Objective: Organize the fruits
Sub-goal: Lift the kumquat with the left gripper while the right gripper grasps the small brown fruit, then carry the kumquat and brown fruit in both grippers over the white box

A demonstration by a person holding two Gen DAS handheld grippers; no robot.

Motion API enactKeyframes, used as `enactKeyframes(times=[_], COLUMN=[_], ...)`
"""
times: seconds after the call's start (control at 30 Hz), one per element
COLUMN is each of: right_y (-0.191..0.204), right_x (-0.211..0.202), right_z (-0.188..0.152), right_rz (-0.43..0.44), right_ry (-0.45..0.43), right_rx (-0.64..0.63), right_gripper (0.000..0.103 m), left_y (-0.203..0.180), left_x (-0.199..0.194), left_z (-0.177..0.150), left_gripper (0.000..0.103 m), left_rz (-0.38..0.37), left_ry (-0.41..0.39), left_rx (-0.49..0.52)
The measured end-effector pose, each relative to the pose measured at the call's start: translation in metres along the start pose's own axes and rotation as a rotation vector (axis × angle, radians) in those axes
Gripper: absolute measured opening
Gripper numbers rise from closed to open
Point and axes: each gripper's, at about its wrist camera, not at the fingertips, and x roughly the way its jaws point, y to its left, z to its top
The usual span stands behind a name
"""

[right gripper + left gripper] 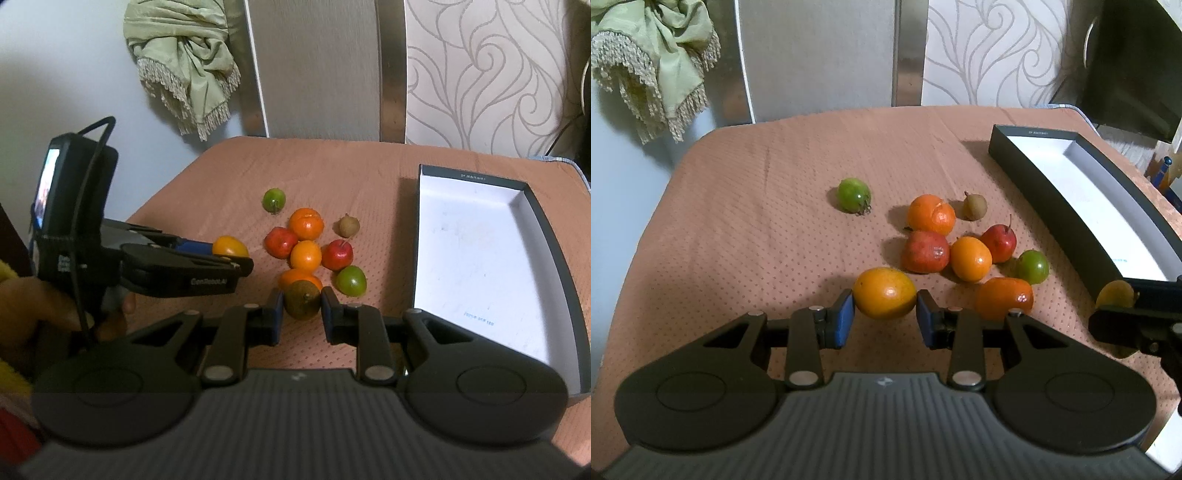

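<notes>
Blue pads of my left gripper [884, 319] pinch a yellow fruit [884, 293], tilted down over the cloth [757, 206] beside the fruit pile [955, 243]. My right gripper [302, 312], angled down, clamps a brown fruit [302, 300] near the box [476, 258].

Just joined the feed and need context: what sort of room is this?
Probably a home dining or living room: a table under a quilted tablecloth, swirl-patterned wallpaper, and a fringed green curtain tied back.
</notes>
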Motion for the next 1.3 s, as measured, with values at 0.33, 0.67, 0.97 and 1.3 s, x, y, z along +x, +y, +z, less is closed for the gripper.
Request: enactKeyframes(times=[0.33,0.67,0.97,1.3], right_y=[-0.007,-0.013,-0.020,-0.032], right_x=[-0.003,-0.007,-0.013,-0.026], right_z=[-0.001,-0.006,-0.007,-0.011], right_rz=[0.007,-0.005,-0.025,-0.077], right_ry=[-0.023,-0.045,-0.054,-0.072], right_rx=[0.010,0.038,0.049,0.082], right_gripper=[0.025,0.025,0.025,0.025], left_y=[-0.004,-0.014,-0.027,-0.054], left_x=[-0.002,-0.007,-0.008,-0.005], left_z=[0.007,0.023,0.031,0.043], left_gripper=[0.042,0.042,0.042,0.042], left_rz=[0.011,0.006,-0.022,-0.081], left_ry=[-0.011,-0.036,-0.046,-0.057], left_rx=[-0.012,-0.010,0.005,0.053])
